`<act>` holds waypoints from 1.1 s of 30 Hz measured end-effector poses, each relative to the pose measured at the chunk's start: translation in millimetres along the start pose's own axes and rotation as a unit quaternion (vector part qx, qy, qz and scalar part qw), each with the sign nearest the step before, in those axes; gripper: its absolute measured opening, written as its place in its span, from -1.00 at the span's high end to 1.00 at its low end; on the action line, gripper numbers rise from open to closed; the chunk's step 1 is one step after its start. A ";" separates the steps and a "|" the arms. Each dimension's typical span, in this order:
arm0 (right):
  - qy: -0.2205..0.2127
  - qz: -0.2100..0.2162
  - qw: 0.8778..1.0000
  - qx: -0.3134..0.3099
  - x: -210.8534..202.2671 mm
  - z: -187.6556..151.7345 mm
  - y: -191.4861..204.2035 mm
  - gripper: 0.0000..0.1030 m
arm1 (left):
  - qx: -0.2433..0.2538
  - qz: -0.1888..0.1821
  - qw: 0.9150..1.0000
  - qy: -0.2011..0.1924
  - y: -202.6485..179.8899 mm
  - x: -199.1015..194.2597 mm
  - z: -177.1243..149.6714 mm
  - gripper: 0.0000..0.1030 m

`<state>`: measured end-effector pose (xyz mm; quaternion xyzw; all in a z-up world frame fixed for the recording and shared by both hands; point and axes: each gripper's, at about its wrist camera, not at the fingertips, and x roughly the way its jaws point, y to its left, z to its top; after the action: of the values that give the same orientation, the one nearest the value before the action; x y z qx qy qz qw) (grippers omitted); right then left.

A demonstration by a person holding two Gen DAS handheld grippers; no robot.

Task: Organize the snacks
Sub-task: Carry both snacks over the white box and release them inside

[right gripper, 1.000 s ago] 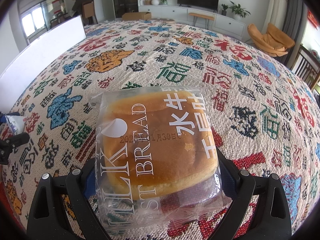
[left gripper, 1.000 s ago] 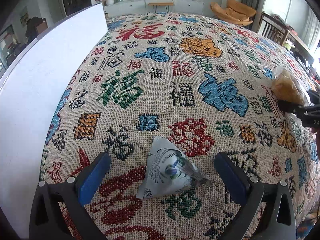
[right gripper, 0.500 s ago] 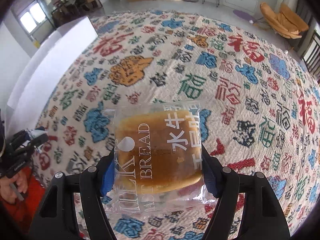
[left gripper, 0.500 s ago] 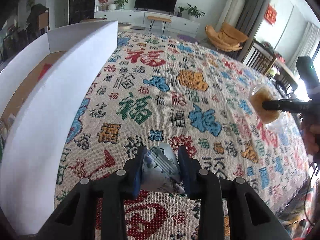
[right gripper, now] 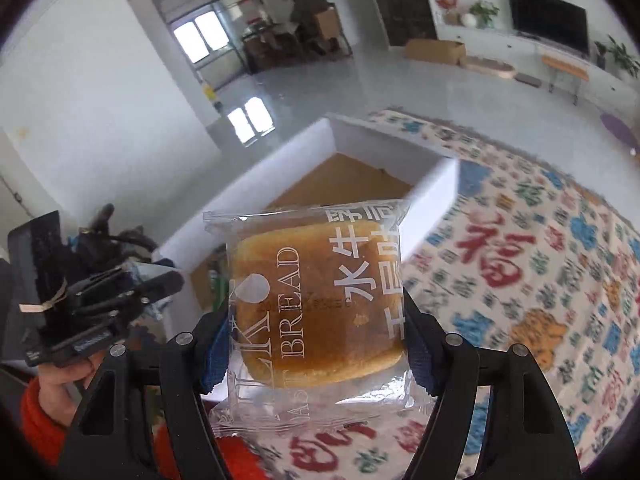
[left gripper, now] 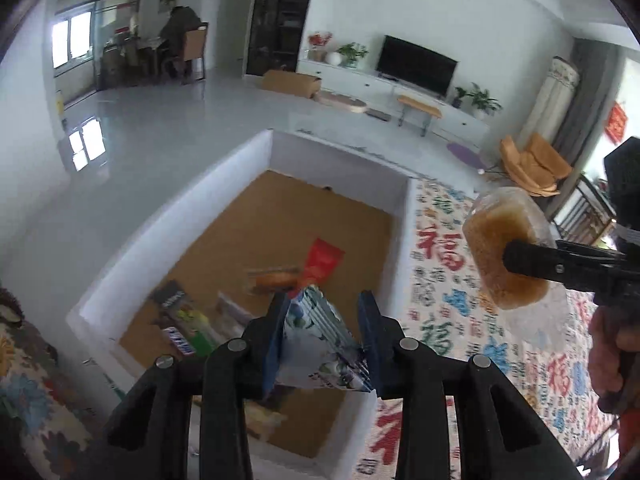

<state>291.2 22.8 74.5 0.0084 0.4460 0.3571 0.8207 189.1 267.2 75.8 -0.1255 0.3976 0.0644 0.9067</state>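
Observation:
My left gripper is shut on a small white and blue triangular snack packet and holds it in the air over the white box. My right gripper is shut on a clear-wrapped milk toast bread, lifted above the patterned cloth to the right of the box. The bread also shows in the left wrist view, and the left gripper shows in the right wrist view. The box has a brown floor with several snack packets lying in it.
The white box stands at the left edge of a table covered with a patterned cloth. Beyond the table is a living room with a TV, a bench and an orange chair.
Both grippers rose and swung left toward the box. The left one, open around the packet a second ago, shut on it and lifted it over the box. The bread stayed gripped.

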 end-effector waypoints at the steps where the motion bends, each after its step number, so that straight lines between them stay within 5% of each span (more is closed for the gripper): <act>1: 0.004 0.012 1.000 -0.008 18.6 9.1 18.3 -0.50 | -0.012 0.020 1.000 0.008 14.0 8.5 0.0 0.16; 4: 0.023 0.038 0.999 -0.016 69.5 22.2 51.9 -0.64 | -0.050 0.043 0.997 0.031 45.9 29.7 -7.8 -0.60; 5: 0.043 0.032 0.998 -0.017 87.7 24.0 57.8 -0.64 | -0.055 0.048 0.997 0.030 51.0 32.6 -11.6 -0.64; 10: 0.055 -0.004 0.998 -0.041 121.5 25.0 73.8 -0.64 | -0.041 0.080 0.996 0.027 52.8 37.5 -28.4 -0.75; 14: 0.067 -0.037 0.995 -0.062 116.0 17.8 69.1 -0.64 | -0.013 0.150 0.988 0.016 36.1 35.5 -39.8 -0.88; 23: 0.100 -0.085 0.986 -0.100 103.1 4.6 70.1 -0.64 | -0.104 0.076 0.991 0.024 41.0 23.3 -44.7 -0.88; 29: 0.095 -0.103 0.982 -0.126 91.5 1.3 76.1 -0.64 | -0.024 0.211 0.977 0.005 24.0 1.6 -39.1 -0.88; 33: 0.104 -0.108 0.981 -0.125 91.3 -0.3 77.9 -0.64 | -0.028 0.178 0.983 0.024 20.8 -1.9 -44.3 -0.89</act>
<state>277.6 134.9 33.9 -0.1796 0.4787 0.3185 0.7982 152.1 274.8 44.6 -0.0801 0.4335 0.2325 0.8669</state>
